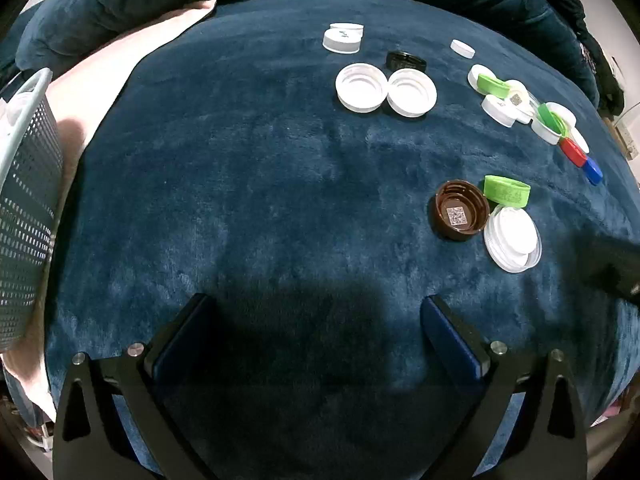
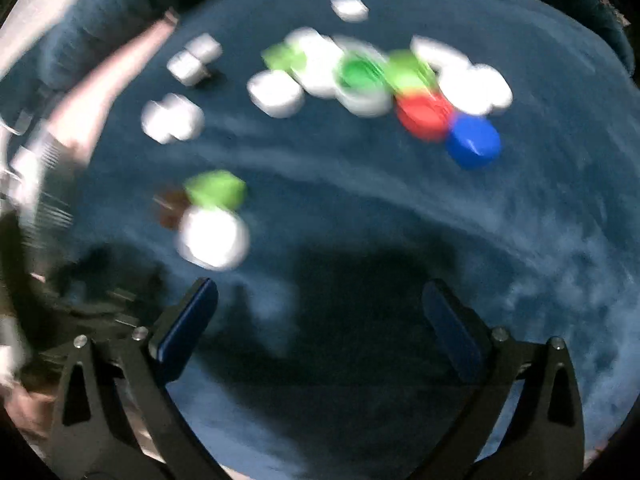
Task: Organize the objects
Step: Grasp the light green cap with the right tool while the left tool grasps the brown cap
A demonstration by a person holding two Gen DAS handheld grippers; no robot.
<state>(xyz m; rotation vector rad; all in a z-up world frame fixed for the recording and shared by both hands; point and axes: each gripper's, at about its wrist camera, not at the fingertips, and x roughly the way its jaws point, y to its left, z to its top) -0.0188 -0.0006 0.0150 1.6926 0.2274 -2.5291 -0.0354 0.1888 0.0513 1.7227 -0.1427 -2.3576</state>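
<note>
bottle caps are lying scattered on a dark blue blanket (image 1: 248, 184). nearest the left gripper (image 1: 316, 320), a brown cap (image 1: 460, 210) is sitting open side up with a square code label inside, touching a green cap (image 1: 507, 190) behind it and a white lid (image 1: 513, 238) at its right. farther back, two white caps (image 1: 386, 88) are lying open side up, edge to edge, with a black cap (image 1: 405, 60) just behind them and a white flip-top lid (image 1: 343, 38) beyond that. a small white cap (image 1: 462, 49) is lying alone to the right. along the right side a cluster of white and green caps (image 1: 516, 100) is running down to a red cap (image 1: 573, 152) and a blue cap (image 1: 593, 171), which are touching each other.

the left gripper is hovering over bare blanket, its fingers (image 1: 188, 332) spread wide and holding nothing. a pale perforated basket (image 1: 24, 208) is standing at the left edge, beside a pink cloth (image 1: 108, 68).

the right wrist view is heavily blurred. the right gripper (image 2: 318, 312) is also hanging above the blanket with its fingers (image 2: 186, 320) spread apart and empty; the red cap (image 2: 424, 114) and blue cap (image 2: 474, 142) are showing ahead of it, well apart from the fingers.
</note>
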